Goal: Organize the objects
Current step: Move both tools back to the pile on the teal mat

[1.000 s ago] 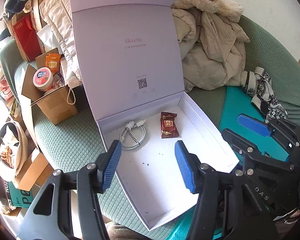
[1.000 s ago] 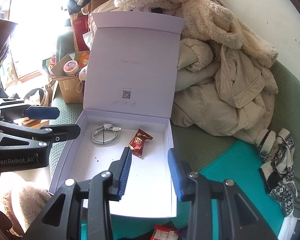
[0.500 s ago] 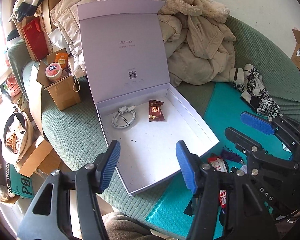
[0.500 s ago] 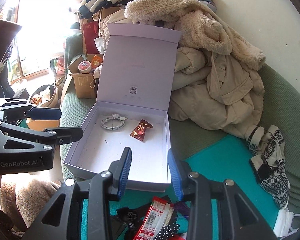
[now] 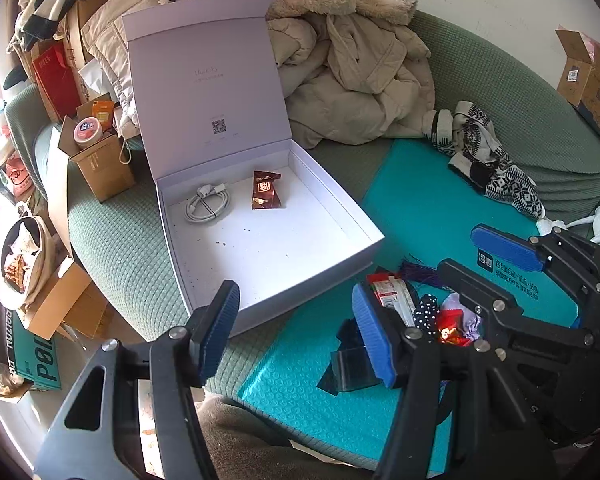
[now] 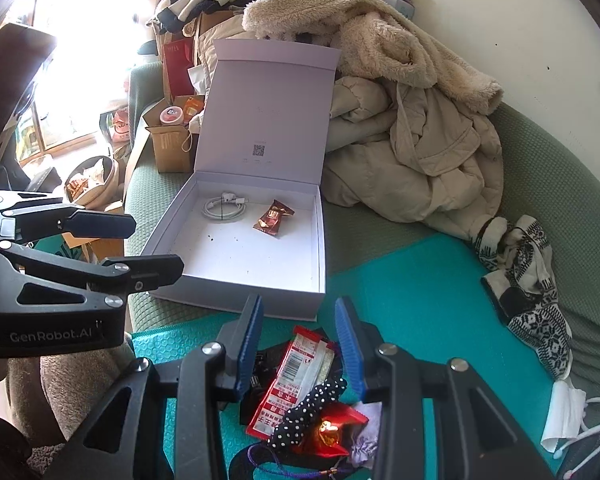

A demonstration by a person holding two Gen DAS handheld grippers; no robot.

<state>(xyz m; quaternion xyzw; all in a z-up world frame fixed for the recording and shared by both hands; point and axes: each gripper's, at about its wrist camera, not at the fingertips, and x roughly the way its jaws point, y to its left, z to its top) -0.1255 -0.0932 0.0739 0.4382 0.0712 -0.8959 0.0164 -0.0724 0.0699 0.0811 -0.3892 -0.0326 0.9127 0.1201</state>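
An open white box (image 5: 236,280) (image 6: 236,288) with its lid up sits on the green sofa. Inside lie a coiled white cable (image 5: 209,208) (image 6: 223,207) and a brown snack packet (image 5: 265,195) (image 6: 273,219). On a teal mat (image 5: 412,208) (image 6: 420,292) in front of it is a pile: a red-and-white wrapper (image 6: 296,376) (image 5: 392,296), a black polka-dot cloth (image 6: 312,404), a red shiny packet (image 6: 332,428), a dark plastic piece (image 5: 350,364). My left gripper (image 5: 296,332) is open and empty near the box's front edge. My right gripper (image 6: 300,344) is open and empty above the pile.
Beige coats (image 6: 412,128) are heaped behind the box. A patterned black-and-white knit (image 6: 528,280) lies on the right. A cardboard box with a jar (image 5: 96,152) stands to the left. More boxes and a bag of snacks (image 5: 24,264) sit on the floor.
Both grippers have pulled back from over the box toward me. The teal mat and the pile of small objects have come into view. Both stay open.
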